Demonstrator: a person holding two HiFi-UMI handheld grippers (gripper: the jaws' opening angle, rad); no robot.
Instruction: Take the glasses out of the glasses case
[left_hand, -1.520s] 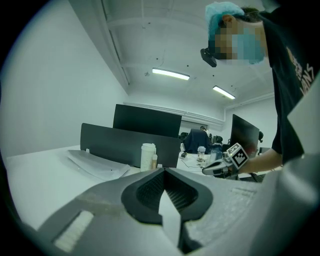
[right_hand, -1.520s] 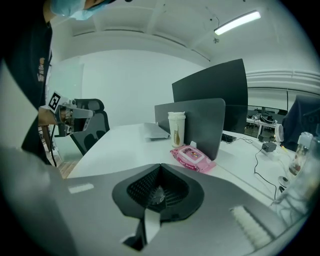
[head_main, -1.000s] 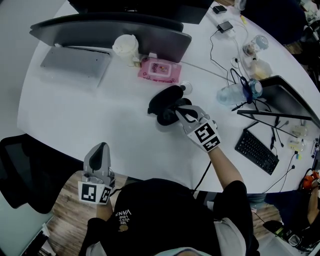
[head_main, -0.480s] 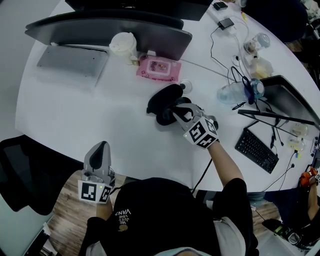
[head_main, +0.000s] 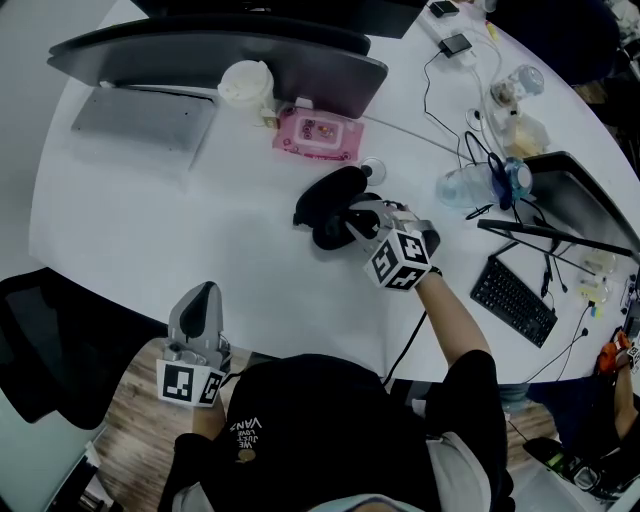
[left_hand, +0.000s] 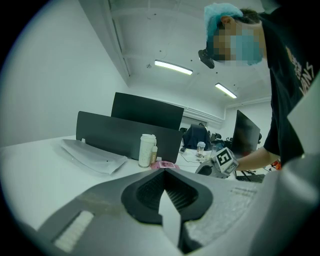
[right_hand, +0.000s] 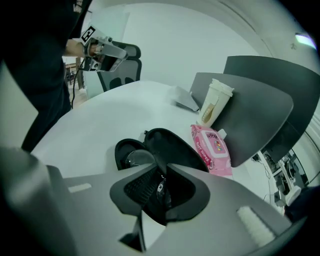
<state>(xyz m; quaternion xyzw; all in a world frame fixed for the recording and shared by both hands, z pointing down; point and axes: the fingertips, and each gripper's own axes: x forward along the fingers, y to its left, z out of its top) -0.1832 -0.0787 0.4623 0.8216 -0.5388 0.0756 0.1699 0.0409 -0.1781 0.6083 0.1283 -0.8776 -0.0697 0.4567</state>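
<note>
Office. White counter (head_main: 150, 220) holds a wide monitor (head_main: 210, 52) at its far edge, keyboard (head_main: 513, 302) at its right; swivel chair (head_main: 50, 345) beside it; strip lights (left_hand: 173, 67) overhead.

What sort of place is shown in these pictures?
Probably an office: a keyboard lies on a large white table, an office chair stands beside the table, and strip lights run along the ceiling.
</note>
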